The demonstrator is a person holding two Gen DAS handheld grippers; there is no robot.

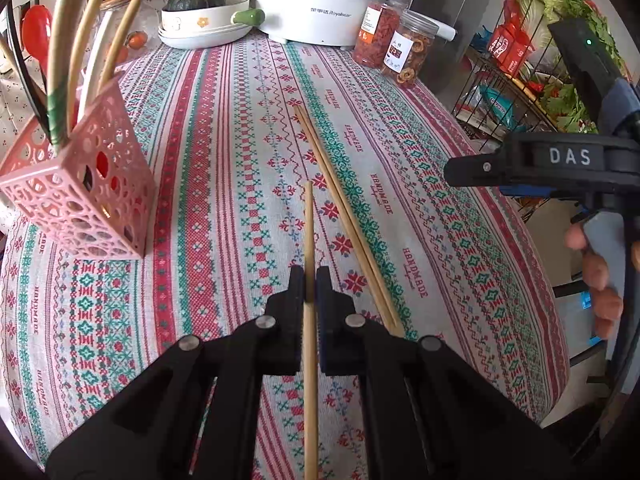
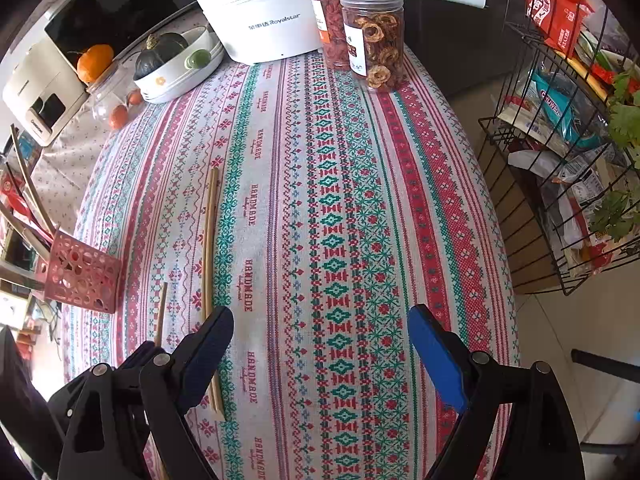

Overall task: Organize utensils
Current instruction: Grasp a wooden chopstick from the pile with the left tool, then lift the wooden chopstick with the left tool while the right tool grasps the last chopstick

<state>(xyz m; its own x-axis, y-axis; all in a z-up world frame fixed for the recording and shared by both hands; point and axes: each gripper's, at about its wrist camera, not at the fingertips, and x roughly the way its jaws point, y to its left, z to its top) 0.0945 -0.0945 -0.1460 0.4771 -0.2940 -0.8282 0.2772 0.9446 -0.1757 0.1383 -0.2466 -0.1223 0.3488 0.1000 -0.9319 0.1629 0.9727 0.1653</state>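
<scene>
Nearest the lens, the left tool (image 1: 308,284) has its two pads pressed in on a single chopstick (image 1: 308,240), gripping it partway along so the tip pokes forward over the tabletop (image 1: 224,128) and the rest runs back under the camera. The stick looks to be lifted clear of the cloth, though I can't be sure of that from here.

The right tool (image 2: 320,344) is spread wide and holds nothing; it hangs above the patterned cloth with its left pad just over the near end of the pair (image 2: 209,248), two chopsticks lying side by side on the tabletop, touching or nearly so.

The holder (image 1: 86,192), a pink pierced basket, stands at the left edge and leans a little. It already has several long utensils and a red spoon (image 1: 36,30) in it, all fanning upward.

The step in hand seems to be carrying the gripped chopstick to that holder. To do it well, I'd swing the stick upright first, then come in from above through a gap between the standing handles, so the tip doesn't catch them or the lattice rim. The holder looks light and already tipped, so lower gently and let go only once the end is down inside. The wide tool could steady the holder or take the pair next.
</scene>
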